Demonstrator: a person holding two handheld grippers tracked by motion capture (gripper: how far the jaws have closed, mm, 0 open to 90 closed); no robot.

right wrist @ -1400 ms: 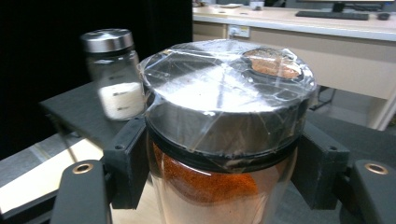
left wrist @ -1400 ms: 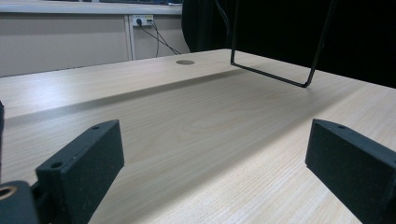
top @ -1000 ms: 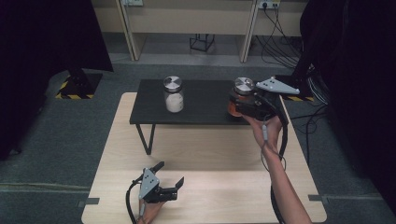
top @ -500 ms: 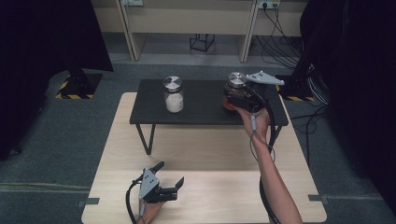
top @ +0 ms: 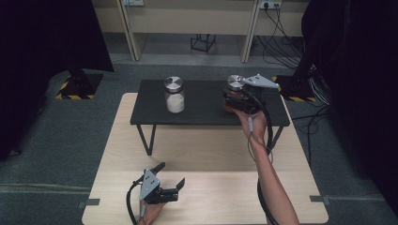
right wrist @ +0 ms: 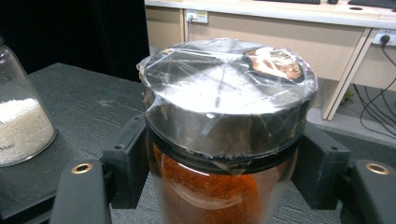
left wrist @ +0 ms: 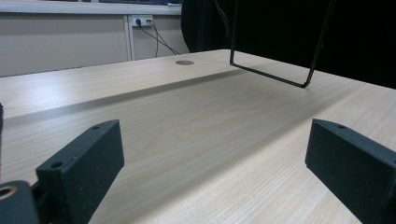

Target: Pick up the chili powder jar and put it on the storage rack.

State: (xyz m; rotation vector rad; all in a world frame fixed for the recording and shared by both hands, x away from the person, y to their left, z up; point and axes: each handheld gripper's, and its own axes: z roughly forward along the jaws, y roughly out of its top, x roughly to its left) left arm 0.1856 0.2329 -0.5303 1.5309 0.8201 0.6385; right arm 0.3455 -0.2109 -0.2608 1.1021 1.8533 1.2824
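A glass jar of orange-red powder [top: 234, 83] with a foil-wrapped metal lid stands at the right end of a low black shelf [top: 202, 101]. My right gripper [top: 238, 97] is shut on it. In the right gripper view both pads press the jar [right wrist: 224, 116] just under its lid, with the right gripper [right wrist: 224, 179] around the glass. A second jar [top: 174, 96] holding white grains stands on the shelf's left half, and it is also at the left edge as the white-grain jar [right wrist: 18, 121]. My left gripper [top: 170, 175] lies open on the wooden table [top: 211, 154], and nothing is between the left gripper [left wrist: 215, 163] jaws.
The black shelf stands on thin wire legs [left wrist: 280, 79] over the back half of the table. Pale cabinets [top: 187, 18] line the far wall. Cables [top: 286, 42] hang at the back right. A yellow-striped base [top: 77, 89] sits on the floor at the left.
My right gripper has carried the orange-powder jar a little to the left along the shelf. The left gripper and the white-grain jar have stayed put.
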